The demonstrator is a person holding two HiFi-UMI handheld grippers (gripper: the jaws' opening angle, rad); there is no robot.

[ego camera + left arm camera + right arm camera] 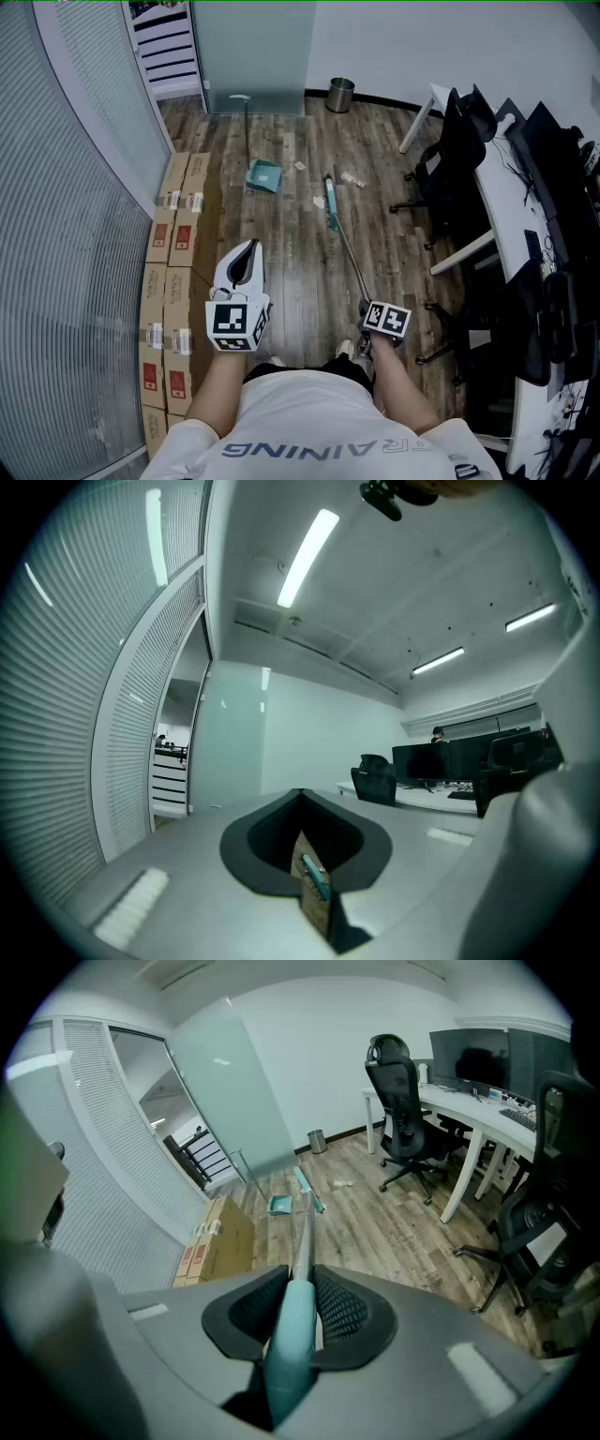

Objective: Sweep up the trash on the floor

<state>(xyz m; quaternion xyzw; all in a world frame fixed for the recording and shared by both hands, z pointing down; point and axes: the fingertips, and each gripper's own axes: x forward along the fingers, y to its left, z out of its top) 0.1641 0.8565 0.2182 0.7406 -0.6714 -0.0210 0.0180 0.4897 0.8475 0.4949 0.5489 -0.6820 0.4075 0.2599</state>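
My right gripper [367, 315] is shut on the teal grip of a broom handle [292, 1330]. The thin pole runs forward across the wood floor to the teal broom head [330, 201], which rests among the litter. White paper scraps [352, 178] lie just right of the head, with smaller bits [301, 165] beyond it. A teal dustpan [264, 175] sits on the floor to the left of the broom head, its long handle [246, 122] reaching toward the glass wall. My left gripper [246, 247] hangs level over the floor on the left, shut and holding nothing.
Cardboard boxes [178, 234] line the curved slatted wall on the left. A metal bin [340, 95] stands by the far wall. Black office chairs [450, 150] and a white desk [511, 216] fill the right side. Frosted glass [253, 56] closes the far end.
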